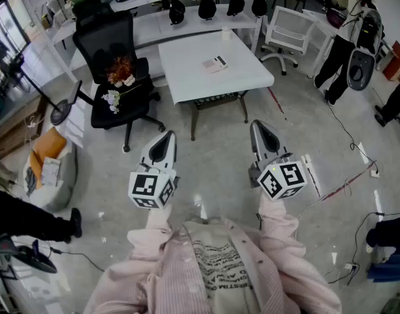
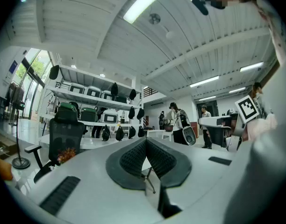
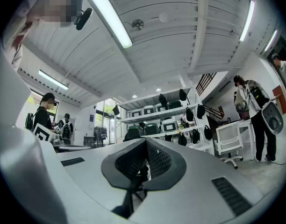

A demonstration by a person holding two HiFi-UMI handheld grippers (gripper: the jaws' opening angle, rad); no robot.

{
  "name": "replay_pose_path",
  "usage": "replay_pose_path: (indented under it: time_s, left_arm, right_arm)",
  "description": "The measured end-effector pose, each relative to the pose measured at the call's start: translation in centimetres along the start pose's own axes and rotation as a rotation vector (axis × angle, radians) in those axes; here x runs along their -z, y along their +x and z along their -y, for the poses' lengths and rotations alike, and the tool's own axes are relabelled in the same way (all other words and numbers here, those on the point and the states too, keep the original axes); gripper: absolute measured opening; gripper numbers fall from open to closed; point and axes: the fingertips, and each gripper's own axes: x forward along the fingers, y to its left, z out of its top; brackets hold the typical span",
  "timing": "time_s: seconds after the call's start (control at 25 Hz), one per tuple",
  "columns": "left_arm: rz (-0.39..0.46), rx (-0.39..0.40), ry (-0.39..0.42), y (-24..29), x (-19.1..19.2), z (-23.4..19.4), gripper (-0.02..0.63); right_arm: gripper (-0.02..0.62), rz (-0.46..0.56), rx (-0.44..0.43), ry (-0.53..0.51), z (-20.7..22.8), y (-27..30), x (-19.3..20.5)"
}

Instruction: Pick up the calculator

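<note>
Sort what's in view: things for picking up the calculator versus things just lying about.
For the job: calculator, white table, left gripper, right gripper.
Lying about: black chair, flowers on it, white chair, hanging bags.

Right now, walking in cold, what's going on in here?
A person stands back from a white table with a hand-held gripper in each hand. The left hand-held gripper and the right hand-held gripper both have their jaws together with nothing in them, and both point toward the table. A small flat thing, likely the calculator, lies on the table untouched. A black chair with flowers on its seat stands beside the table.
</note>
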Motion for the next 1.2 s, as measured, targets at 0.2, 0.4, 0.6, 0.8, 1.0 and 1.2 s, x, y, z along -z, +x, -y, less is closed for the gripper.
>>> replay_pose_path:
  time_s: [0.2,0.4,0.6,0.8,1.0,1.2]
  left_arm:
    - [-0.003,0.0,-0.005,0.7,0.1,1.1,0.002]
    - [-0.013,0.0,-0.011,1.3,0.4,2.2,0.002]
    - [-0.028,-0.01,-0.021,1.4,1.6,3.3,0.002]
    - [-0.051,-0.031,-0.039,1.1,2.6,3.2,0.002]
    - [-0.064,-0.044,-0.056,2.0,3.4,2.7,0.002]
    - [-0.084,-0.041,-0.058,3.6,4.0,1.9,0.002]
  right_arm:
    - [-0.001,0.01,-0.007,0.004,1.0,-0.4,-0.4]
    - [0.002,0.008,-0.012,0.014,2.0,-0.6,-0.3]
    - [0.005,0.005,-0.043,0.082,3.0,-0.8,0.7]
    - [0.09,-0.027,-0.026,0.118,3.8,-0.8,2.1]
    - [0.16,-0.047,-0.023,0.14,4.8,-0.1,3.3]
    - [0.194,-0.059,-0.009,0.168,6.2,1.3,4.3]
